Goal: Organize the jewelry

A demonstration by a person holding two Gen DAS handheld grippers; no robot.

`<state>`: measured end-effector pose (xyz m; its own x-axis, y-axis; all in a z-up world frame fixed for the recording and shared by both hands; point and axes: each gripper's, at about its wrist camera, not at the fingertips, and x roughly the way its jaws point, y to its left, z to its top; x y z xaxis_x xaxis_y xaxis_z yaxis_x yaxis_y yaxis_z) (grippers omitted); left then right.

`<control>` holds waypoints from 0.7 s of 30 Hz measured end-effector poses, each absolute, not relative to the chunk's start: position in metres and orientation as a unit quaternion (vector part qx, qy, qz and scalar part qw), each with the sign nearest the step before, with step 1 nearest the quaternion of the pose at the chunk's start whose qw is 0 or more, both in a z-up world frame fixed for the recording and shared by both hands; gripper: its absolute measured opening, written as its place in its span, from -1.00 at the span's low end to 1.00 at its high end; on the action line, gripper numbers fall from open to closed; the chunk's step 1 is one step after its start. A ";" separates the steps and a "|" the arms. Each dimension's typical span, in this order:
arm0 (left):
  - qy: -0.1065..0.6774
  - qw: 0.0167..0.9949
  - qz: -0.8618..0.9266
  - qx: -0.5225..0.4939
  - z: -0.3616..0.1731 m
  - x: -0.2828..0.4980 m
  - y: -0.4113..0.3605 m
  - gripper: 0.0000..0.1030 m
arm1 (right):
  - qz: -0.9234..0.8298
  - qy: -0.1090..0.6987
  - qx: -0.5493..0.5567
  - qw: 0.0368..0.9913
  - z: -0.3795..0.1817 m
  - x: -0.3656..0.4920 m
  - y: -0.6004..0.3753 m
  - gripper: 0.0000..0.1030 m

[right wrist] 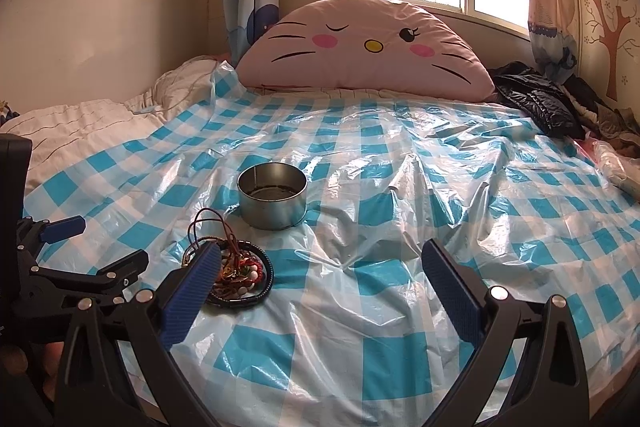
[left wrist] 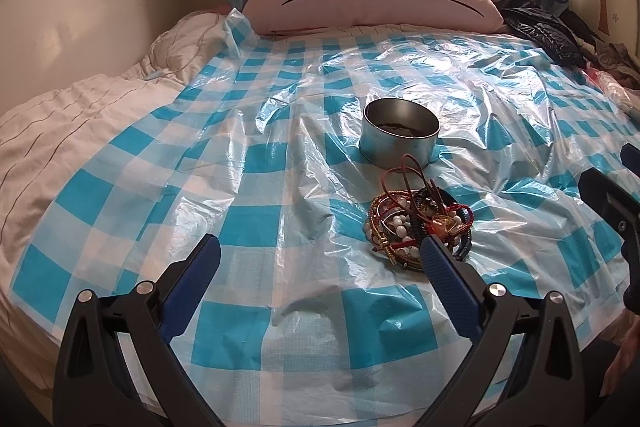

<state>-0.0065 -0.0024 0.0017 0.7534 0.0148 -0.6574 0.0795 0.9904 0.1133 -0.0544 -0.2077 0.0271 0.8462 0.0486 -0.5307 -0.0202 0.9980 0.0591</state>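
Bed w/ blue-check plastic sheet (left wrist: 256,195): jewelry pile (left wrist: 418,227) lies just near of the tin (left wrist: 400,131), between both tools — left gripper (left wrist: 320,259) and right gripper (right wrist: 322,263) both spread wide, empty; left fingertip nearer, approx. touching pile.

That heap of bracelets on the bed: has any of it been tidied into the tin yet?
Possibly a little: something dark lies in the round tin, too dim to identify. Nothing is in hand; the left gripper and right gripper are both open and empty. The jewelry pile remains tangled on the checked plastic sheet, so most sorting is left.
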 end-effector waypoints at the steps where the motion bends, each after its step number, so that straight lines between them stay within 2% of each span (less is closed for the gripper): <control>1: 0.350 0.934 -0.017 0.068 0.002 -0.006 -0.003 0.88 | 0.018 0.277 0.026 0.960 0.027 -0.054 -0.208 0.87; 21: 0.350 0.934 -0.017 0.067 0.002 -0.006 -0.001 0.88 | 0.020 0.280 0.022 0.959 0.025 -0.053 -0.204 0.87</control>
